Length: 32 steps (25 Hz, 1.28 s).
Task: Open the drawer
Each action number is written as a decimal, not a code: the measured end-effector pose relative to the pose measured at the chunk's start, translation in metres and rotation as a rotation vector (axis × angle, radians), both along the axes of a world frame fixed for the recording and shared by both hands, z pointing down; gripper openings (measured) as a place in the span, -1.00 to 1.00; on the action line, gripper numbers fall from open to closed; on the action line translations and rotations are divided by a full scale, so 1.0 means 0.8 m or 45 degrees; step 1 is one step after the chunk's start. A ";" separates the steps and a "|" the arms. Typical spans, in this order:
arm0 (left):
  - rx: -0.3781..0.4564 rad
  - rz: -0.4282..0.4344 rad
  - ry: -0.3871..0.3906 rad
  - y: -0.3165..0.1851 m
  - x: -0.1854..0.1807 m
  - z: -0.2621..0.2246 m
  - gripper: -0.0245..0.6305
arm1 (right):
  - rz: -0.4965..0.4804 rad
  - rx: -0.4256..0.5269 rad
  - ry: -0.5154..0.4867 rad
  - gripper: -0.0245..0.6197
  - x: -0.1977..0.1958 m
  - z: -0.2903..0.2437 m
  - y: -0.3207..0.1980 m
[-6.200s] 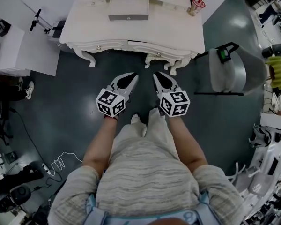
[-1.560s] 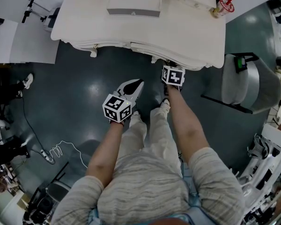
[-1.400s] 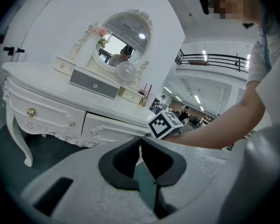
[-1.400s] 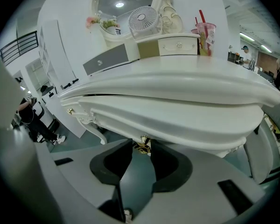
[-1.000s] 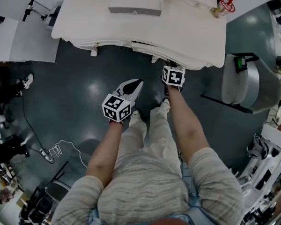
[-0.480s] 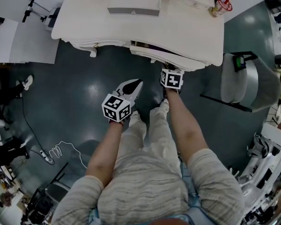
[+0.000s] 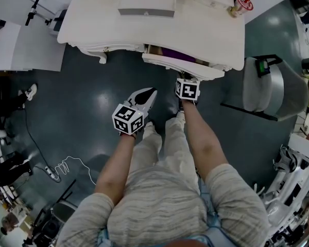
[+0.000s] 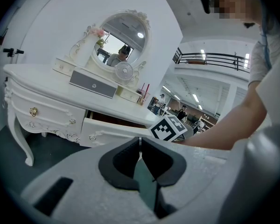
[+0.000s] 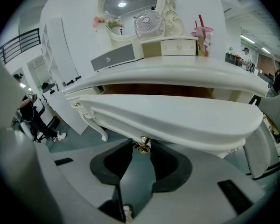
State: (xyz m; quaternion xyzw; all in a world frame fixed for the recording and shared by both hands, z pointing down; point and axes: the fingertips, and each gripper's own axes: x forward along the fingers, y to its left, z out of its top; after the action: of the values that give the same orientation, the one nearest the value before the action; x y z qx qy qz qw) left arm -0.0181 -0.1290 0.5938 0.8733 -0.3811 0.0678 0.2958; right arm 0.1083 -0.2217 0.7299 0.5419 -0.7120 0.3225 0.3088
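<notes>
The white dressing table (image 7: 206, 24) fills the top of the head view. Its right-hand drawer (image 7: 183, 66) stands partly out, with a dark gap of its inside showing behind the front. In the right gripper view the drawer front (image 9: 186, 120) curves across the middle, and my right gripper (image 9: 141, 149) is shut on the small gold knob (image 9: 142, 141) under it. In the head view only that gripper's marker cube (image 7: 187, 89) shows below the drawer. My left gripper (image 7: 151, 92) hangs shut and empty over the floor, left of the drawer.
A grey chair (image 7: 270, 84) stands right of the table. On the tabletop are a red cup with straws (image 7: 240, 1), a small grey-fronted box (image 7: 147, 6), a fan (image 9: 147, 20) and a mirror (image 8: 123, 43). A white cable (image 7: 67, 169) lies on the dark floor at left.
The drawer has slid out toward me, opening a gap behind its front. My right gripper came back with the knob. The left gripper stayed put.
</notes>
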 end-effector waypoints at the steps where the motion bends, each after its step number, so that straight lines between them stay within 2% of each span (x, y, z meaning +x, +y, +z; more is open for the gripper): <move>1: 0.001 0.000 0.000 0.001 0.000 -0.001 -0.84 | -0.001 -0.001 0.000 -0.56 0.000 0.000 0.002; 32: 0.018 0.020 -0.009 0.029 -0.009 -0.011 -0.84 | 0.010 -0.030 -0.010 -0.56 -0.008 0.001 0.053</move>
State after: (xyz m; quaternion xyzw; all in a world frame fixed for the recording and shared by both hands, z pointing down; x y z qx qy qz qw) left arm -0.0251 -0.1059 0.5848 0.8781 -0.3758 0.0703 0.2876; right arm 0.1018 -0.1792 0.7305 0.5397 -0.7073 0.3341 0.3111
